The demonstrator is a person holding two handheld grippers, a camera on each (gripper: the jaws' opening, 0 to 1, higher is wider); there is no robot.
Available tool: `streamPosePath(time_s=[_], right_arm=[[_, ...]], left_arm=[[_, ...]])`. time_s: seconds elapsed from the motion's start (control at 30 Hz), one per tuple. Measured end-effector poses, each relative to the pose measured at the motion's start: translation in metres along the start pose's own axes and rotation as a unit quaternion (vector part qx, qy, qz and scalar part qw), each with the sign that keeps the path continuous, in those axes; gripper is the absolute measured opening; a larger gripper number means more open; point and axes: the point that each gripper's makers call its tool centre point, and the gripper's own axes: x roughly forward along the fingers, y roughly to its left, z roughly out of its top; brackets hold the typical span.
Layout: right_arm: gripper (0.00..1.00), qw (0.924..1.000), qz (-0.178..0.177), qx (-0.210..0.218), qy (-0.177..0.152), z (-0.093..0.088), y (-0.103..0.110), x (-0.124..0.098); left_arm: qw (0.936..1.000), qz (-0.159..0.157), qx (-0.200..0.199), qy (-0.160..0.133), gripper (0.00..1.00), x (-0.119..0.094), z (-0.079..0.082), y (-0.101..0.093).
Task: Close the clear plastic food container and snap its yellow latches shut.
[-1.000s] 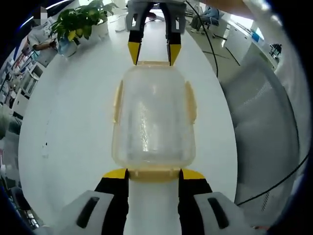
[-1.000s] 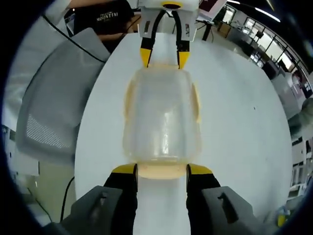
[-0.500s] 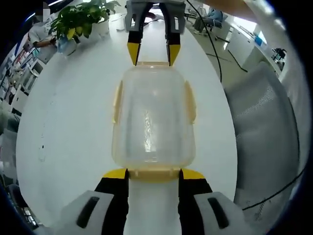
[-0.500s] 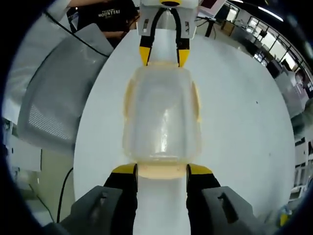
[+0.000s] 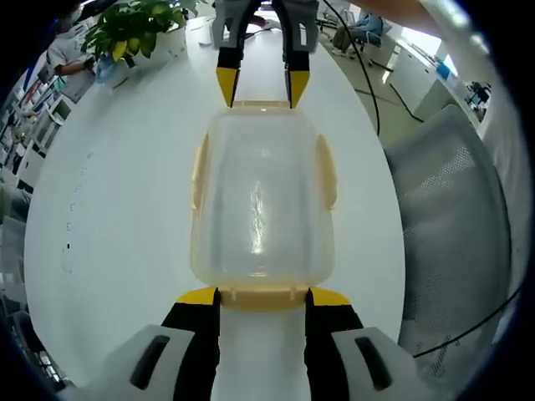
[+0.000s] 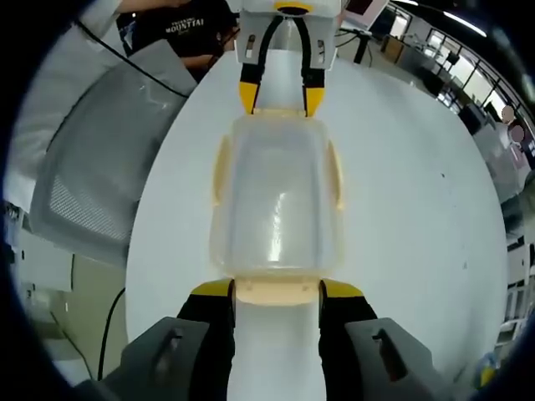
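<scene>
**Facing off across a lidded box**

Sitting on the round white table (image 5: 117,209), the clear plastic food container with yellow latches (image 5: 262,200) has its lid on. The left gripper (image 5: 262,298) and right gripper (image 6: 277,292) meet it from opposite ends, jaws spread apart, yellow tips beside each end latch, grasping nothing. A grey mesh chair (image 5: 456,217) stands nearby; a green potted plant (image 5: 134,29) sits at the far edge.

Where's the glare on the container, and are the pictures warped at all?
Left gripper view: a thin bright streak runs down the container lid. Right gripper view: a broader soft sheen sits low on the lid. Both views bow the white table edge, fisheye-style.
</scene>
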Motion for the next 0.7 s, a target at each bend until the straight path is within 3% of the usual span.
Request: streamPosePath(time_s=[0.7], right_arm=[[0.36,0.9999,-0.003,0.009,-0.005,-0.0011,0.0035,0.0014]], left_arm=[[0.9996,0.001,0.024,0.014,0.35,0.0030,-0.0031,-0.0003]])
